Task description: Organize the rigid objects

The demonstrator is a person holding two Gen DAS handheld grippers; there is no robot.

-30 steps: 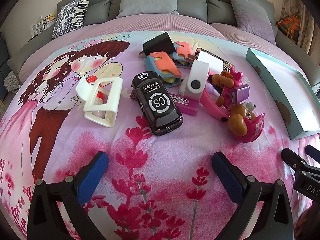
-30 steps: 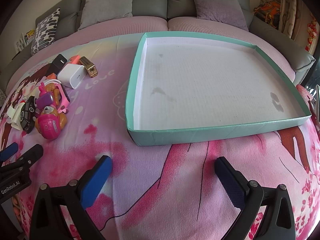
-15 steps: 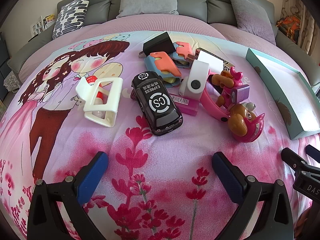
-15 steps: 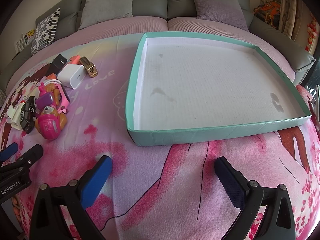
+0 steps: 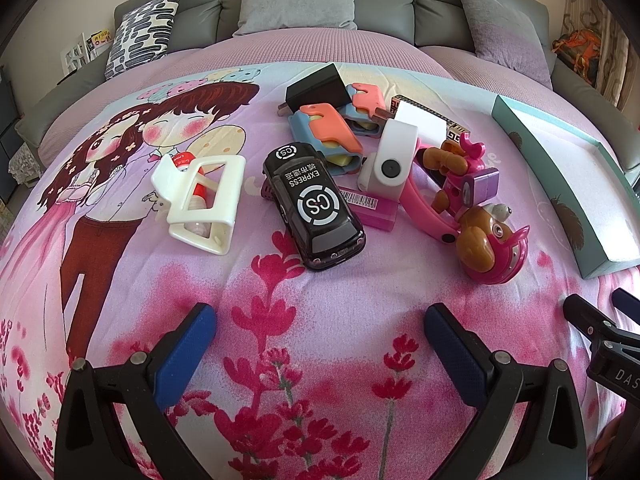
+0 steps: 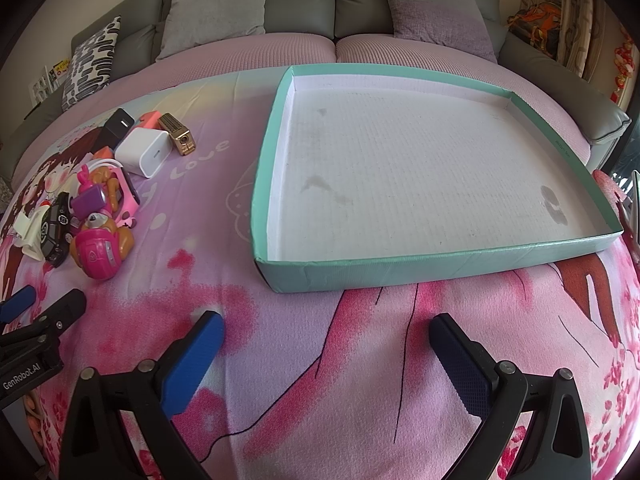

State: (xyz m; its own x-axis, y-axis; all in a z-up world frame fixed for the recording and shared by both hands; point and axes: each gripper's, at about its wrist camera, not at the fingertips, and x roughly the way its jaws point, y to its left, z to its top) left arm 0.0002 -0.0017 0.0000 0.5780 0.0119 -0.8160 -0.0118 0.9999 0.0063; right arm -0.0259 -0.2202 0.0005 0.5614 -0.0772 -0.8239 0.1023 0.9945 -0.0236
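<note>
Straight ahead of the left gripper (image 5: 320,336) sits the black toy car (image 5: 314,206), roof up with "CS EXPRESS" printed on it, nose toward the gripper and lined up close to the middle of the gap between the blue pads. Jaws wide apart, nothing between them, hovering over the printed pink bedspread (image 5: 320,380). Ahead and to the left of that gripper, just beside the car, lies a white plastic holder (image 5: 202,200) with a small red-and-white tube inside it. Ahead and to the right, a pink-and-brown puppy toy (image 5: 490,240) with a pink strap curving back to a white block (image 5: 394,164). A pink barcode box (image 5: 370,208) touches the car's right side. Farther out, a pair of blue-and-orange clips (image 5: 328,136), a black charger (image 5: 316,88), a white charger (image 5: 422,124), and possibly a gold-patterned bar behind it, though it is mostly hidden.

Over to the right gripper (image 6: 326,340): also spread wide, gripping nothing, low over the bedspread. Directly ahead of it lies the shallow teal tray (image 6: 436,266), white floor, its near wall just beyond the fingertips. The toy pile is far off to this gripper's left, well apart from the tray. Grey sofa cushions (image 6: 220,8) line the back.
</note>
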